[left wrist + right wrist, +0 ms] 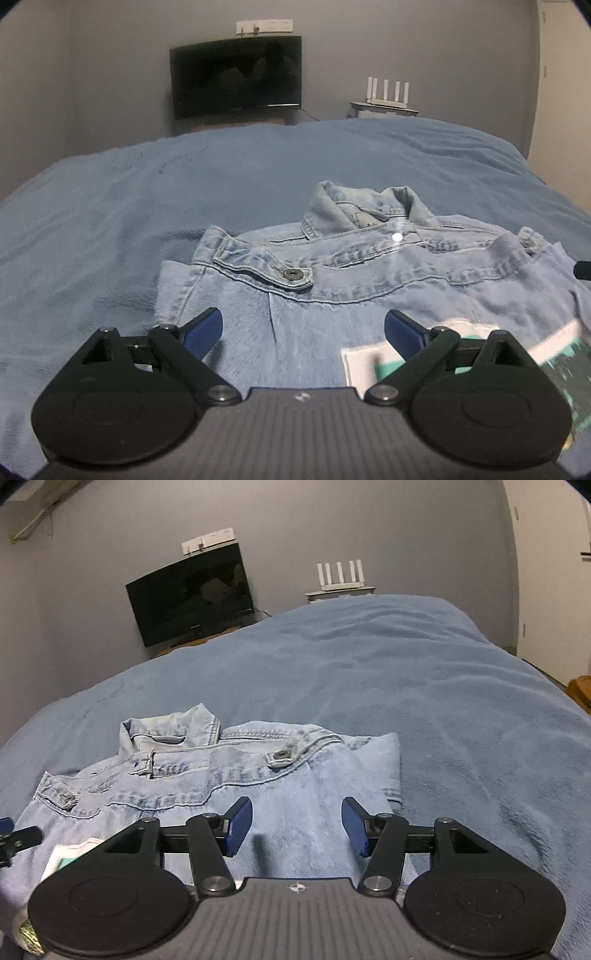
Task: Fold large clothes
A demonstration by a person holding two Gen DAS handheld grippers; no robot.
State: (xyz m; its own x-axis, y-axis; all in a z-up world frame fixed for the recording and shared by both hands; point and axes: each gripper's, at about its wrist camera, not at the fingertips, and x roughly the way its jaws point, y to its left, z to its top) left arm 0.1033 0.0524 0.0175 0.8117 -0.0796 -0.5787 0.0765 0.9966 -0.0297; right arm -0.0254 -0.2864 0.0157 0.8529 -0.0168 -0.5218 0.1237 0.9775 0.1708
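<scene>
A light blue denim jacket (351,291) lies folded on a blue blanket, collar away from me, with a white and teal patch (373,365) on its near part. My left gripper (303,328) is open and empty, held just above the jacket's left half. In the right wrist view the jacket (229,775) lies left of centre. My right gripper (297,823) is open and empty above the jacket's right edge. The tip of the left gripper (14,838) shows at the far left edge of that view.
The blue blanket (424,701) covers a wide bed around the jacket. A dark monitor (236,77) stands against the grey back wall, and a white router (388,94) sits on a small stand to its right. A door (554,572) is at far right.
</scene>
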